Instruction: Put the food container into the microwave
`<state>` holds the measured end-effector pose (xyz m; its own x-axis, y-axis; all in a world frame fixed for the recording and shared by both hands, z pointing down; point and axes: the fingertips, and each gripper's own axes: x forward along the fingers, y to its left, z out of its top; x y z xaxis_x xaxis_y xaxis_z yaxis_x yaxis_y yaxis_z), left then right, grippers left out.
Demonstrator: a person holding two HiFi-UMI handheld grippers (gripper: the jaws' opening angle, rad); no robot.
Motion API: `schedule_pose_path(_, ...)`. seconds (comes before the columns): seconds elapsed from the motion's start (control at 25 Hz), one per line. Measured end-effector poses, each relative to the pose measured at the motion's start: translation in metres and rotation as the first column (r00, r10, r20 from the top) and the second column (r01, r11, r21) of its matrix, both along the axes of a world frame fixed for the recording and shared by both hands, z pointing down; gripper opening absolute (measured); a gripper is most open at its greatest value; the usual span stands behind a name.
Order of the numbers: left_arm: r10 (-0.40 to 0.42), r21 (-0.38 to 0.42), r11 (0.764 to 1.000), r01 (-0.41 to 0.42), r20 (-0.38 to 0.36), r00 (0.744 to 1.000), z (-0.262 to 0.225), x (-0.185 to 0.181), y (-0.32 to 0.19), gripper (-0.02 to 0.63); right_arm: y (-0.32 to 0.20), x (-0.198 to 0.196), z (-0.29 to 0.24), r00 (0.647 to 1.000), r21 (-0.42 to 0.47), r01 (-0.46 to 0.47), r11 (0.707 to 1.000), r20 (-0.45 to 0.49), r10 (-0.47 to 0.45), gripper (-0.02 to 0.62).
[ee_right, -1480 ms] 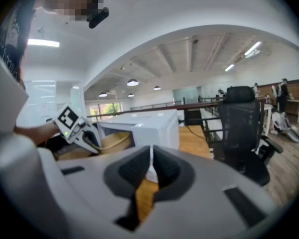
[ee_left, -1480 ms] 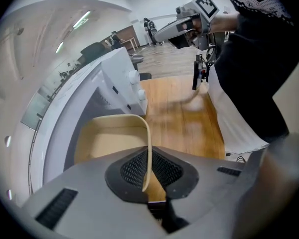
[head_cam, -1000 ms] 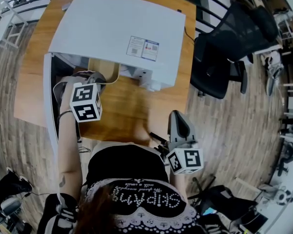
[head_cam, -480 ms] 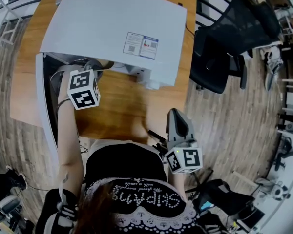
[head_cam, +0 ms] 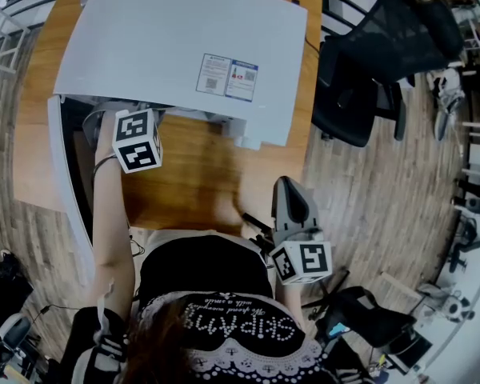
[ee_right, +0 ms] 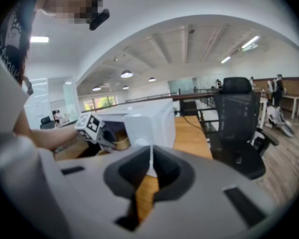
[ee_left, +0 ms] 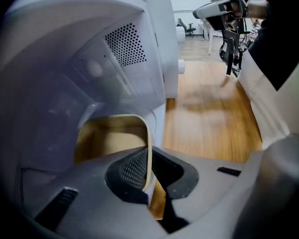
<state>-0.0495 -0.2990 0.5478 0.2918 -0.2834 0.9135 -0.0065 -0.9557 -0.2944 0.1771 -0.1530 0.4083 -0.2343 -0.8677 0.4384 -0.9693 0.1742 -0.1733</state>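
The microwave's door (head_cam: pixel 62 166) stands open at the far left. Just beside it the left tool (ee_left: pixel 148 171) reaches steeply down into the cavity, pinching the thin side wall of the tan container (ee_left: pixel 112 136). The container is inside the white microwave (head_cam: pixel 176 46), low in the opening; whether it rests on the cavity floor I cannot tell. The microwave sits on a wooden surface (head_cam: pixel 200 174). Near the surface's front edge the right tool (ee_right: pixel 150 171) hangs apart from it all, its jaws pressed together on nothing. A black chair (head_cam: pixel 360 78) stands further right.
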Motion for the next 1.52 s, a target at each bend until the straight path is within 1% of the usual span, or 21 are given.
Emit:
schedule_pose_path(0.12,0.000,-0.003,1.000,0.000,0.011,1.000,0.006,-0.002,-0.002,0.040,-0.003,0.000,0.002,1.000,-0.007,-0.002,1.000,0.000,0.002,0.037)
schedule_pose_path(0.36,-0.004,-0.017,1.000,0.004,-0.031,1.000,0.008,0.002,-0.003,0.040,-0.004,-0.004,0.004,1.000,-0.015,0.000,1.000,0.003,0.000,0.037)
schedule_pose_path(0.52,-0.017,-0.008,1.000,0.017,-0.045,0.999,0.009,0.002,-0.004,0.043,-0.005,-0.006,0.005,1.000,-0.017,0.003,1.000,0.004,-0.003,0.037)
schedule_pose_path(0.56,-0.022,-0.005,1.000,0.022,-0.042,0.999,0.010,0.001,-0.005,0.062,-0.004,-0.006,0.005,1.000,-0.017,0.002,1.000,0.003,-0.002,0.037)
schedule_pose_path(0.6,-0.024,-0.002,1.000,0.024,-0.038,0.999,0.010,0.000,-0.005,0.102,-0.004,-0.006,0.005,1.000,-0.017,0.000,1.000,0.002,0.000,0.037)
schedule_pose_path(0.64,-0.025,0.001,1.000,0.025,-0.033,0.999,0.011,0.000,-0.005,0.125,-0.004,-0.006,0.006,1.000,-0.017,-0.001,1.000,0.002,0.001,0.037)
schedule_pose_path(0.68,-0.026,0.002,1.000,0.026,-0.031,0.999,0.011,-0.001,-0.004,0.134,-0.003,-0.006,0.006,1.000,-0.016,-0.002,1.000,0.001,0.002,0.037)
schedule_pose_path(0.8,-0.029,0.003,1.000,0.030,-0.036,0.999,0.012,-0.001,-0.001,0.138,-0.002,-0.005,0.006,1.000,-0.017,-0.002,1.000,0.001,0.002,0.037)
schedule_pose_path(1.12,-0.026,0.053,0.998,0.028,-0.047,0.999,0.003,-0.001,-0.005,0.141,-0.001,-0.007,0.004,1.000,-0.012,0.002,1.000,0.001,-0.002,0.037)
schedule_pose_path(1.28,-0.033,0.093,0.995,0.039,-0.062,0.998,-0.004,-0.002,-0.007,0.140,0.001,-0.008,0.003,1.000,-0.007,0.003,1.000,0.001,-0.003,0.037)
schedule_pose_path(1.52,-0.052,0.113,0.992,0.061,-0.075,0.996,-0.016,-0.006,-0.005,0.140,0.003,-0.009,-0.001,1.000,0.007,0.011,1.000,0.003,-0.011,0.037)
